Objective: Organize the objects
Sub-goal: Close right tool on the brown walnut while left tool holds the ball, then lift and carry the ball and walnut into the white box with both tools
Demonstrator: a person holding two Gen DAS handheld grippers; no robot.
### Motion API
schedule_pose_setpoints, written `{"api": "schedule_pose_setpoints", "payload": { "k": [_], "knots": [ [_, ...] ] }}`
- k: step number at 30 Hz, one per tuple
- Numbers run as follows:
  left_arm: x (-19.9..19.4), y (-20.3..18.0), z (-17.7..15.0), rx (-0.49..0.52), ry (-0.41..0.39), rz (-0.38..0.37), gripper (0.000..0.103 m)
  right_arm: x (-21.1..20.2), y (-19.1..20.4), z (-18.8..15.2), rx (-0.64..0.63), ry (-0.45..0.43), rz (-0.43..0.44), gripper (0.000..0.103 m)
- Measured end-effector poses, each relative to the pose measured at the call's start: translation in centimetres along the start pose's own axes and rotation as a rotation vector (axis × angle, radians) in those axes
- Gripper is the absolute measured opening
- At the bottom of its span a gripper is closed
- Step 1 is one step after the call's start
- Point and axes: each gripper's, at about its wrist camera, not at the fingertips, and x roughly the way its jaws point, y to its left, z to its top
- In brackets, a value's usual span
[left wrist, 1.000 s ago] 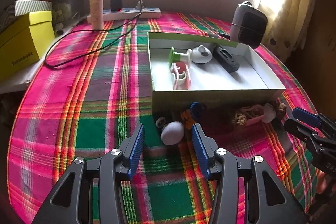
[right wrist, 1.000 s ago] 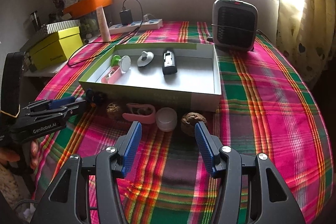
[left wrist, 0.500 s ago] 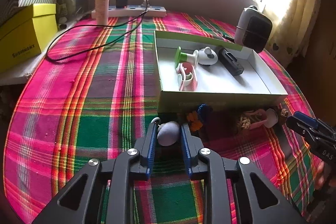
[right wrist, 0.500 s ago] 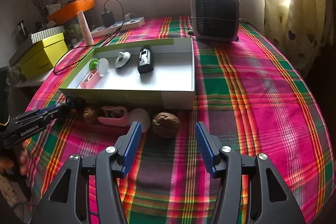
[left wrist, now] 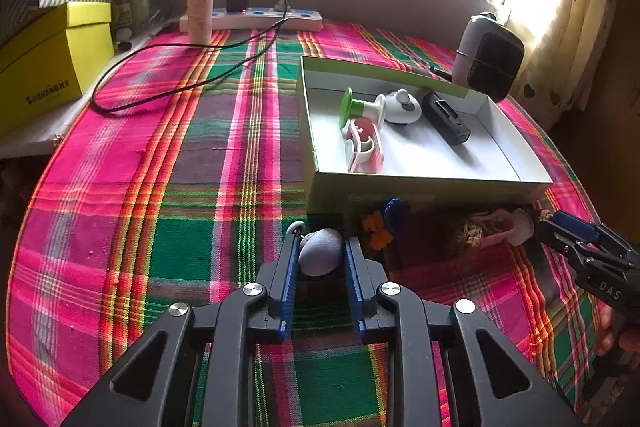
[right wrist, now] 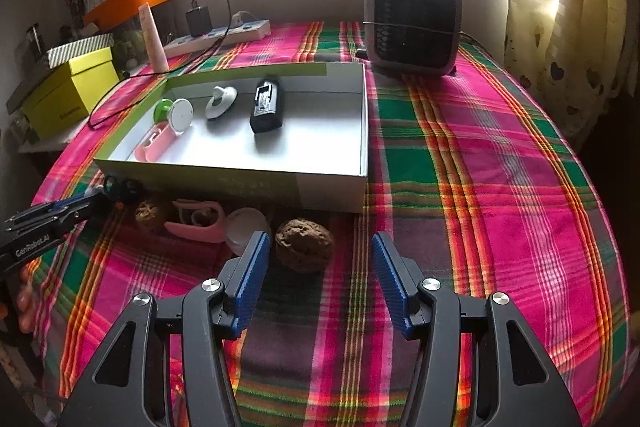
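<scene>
Our left gripper (left wrist: pixel 320 247) fingers clenched on pale egg (left wrist: pixel 319 257), low over desk (left wrist: pixel 160 187), just before box (left wrist: pixel 424 187) front wall. Egg smooth, round: may squirt out on lift, or clip wall if we carry low. Right gripper (right wrist: pixel 320 251) fingers spread wide, grasping nothing, flanking brown lump (right wrist: pixel 305 245); left finger near white cap (right wrist: pixel 246 227), closing may nudge it.

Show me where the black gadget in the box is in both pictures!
Left wrist view: the black gadget lies right of centre, toward the far right of the white box.
Right wrist view: the black gadget lies upper middle, in the box's far half.
Shared landmark: the white round piece lying beside it.
</scene>
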Motion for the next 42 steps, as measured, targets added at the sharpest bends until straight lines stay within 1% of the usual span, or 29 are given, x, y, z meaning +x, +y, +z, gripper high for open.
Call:
{"api": "schedule_pose_setpoints", "payload": {
  "k": [4, 8, 10, 14, 17, 19, 21, 42],
  "knots": [
    [0.02, -0.01, 0.01, 0.000, 0.000, 0.000, 0.021, 0.51, -0.30, 0.01, 0.009, 0.016, 0.008, 0.054],
    [0.04, -0.02, 0.02, 0.000, 0.000, 0.001, 0.021, 0.55, -0.25, 0.19, -0.005, 0.013, 0.016, 0.054],
    [0.07, 0.03, 0.06, -0.001, 0.000, 0.002, 0.021, 0.72, -0.18, 0.28, -0.008, 0.016, 0.020, 0.050],
    [0.11, 0.08, 0.10, -0.002, 0.000, 0.001, 0.021, 0.89, -0.11, 0.30, -0.010, 0.023, 0.030, 0.048],
    [0.12, 0.09, 0.11, -0.001, 0.000, 0.003, 0.021, 0.97, -0.17, 0.32, -0.006, 0.026, 0.041, 0.045],
    [0.11, 0.13, 0.12, -0.001, 0.000, 0.002, 0.021, 0.96, -0.20, 0.33, -0.004, 0.025, 0.052, 0.036],
    [0.12, 0.12, 0.12, -0.001, 0.000, 0.003, 0.021, 0.96, -0.20, 0.34, -0.004, 0.026, 0.055, 0.034],
    [0.15, 0.27, 0.25, -0.005, -0.001, 0.001, 0.020, 0.85, -0.32, 0.35, 0.002, 0.024, 0.064, 0.034]
  ]
}}
